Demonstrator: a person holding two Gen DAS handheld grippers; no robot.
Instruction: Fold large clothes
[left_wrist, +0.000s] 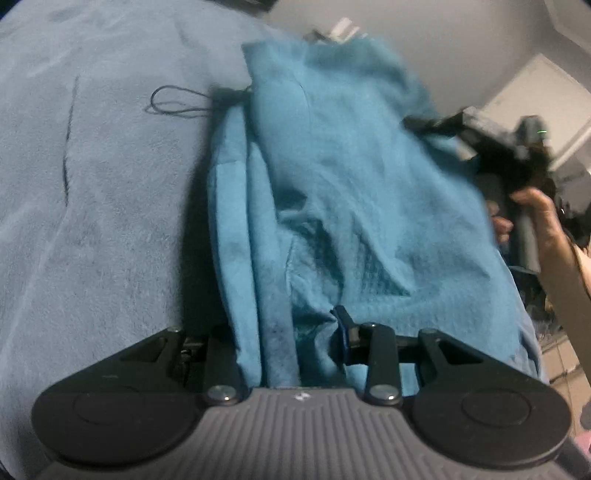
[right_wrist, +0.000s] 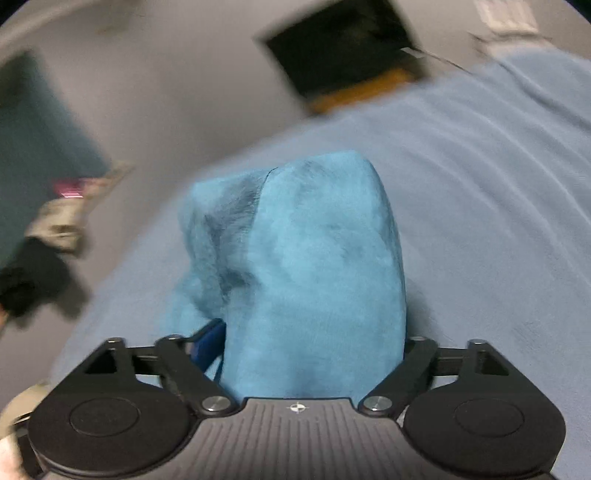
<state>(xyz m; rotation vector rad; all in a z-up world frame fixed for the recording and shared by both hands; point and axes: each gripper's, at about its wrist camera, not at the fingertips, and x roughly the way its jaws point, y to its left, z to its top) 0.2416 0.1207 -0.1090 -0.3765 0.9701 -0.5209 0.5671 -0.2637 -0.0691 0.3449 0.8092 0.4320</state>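
Observation:
A large teal-blue garment (left_wrist: 332, 192) hangs in folds between both grippers above a light blue blanket (left_wrist: 92, 203). My left gripper (left_wrist: 291, 343) is shut on a bunched edge of the garment; cloth covers its fingers. The other gripper (left_wrist: 517, 147) and the hand holding it show at the right of the left wrist view, at the garment's far edge. In the right wrist view the garment (right_wrist: 306, 266) drapes over my right gripper (right_wrist: 310, 354), which is shut on it; its fingers are mostly hidden by cloth. The view is blurred.
The blanket (right_wrist: 480, 184) covers the bed. A thin dark cord loop (left_wrist: 173, 101) lies on it near the garment's far edge. A dark box (right_wrist: 343, 55) stands beyond the bed. Clutter (right_wrist: 55, 221) lies on the floor at left.

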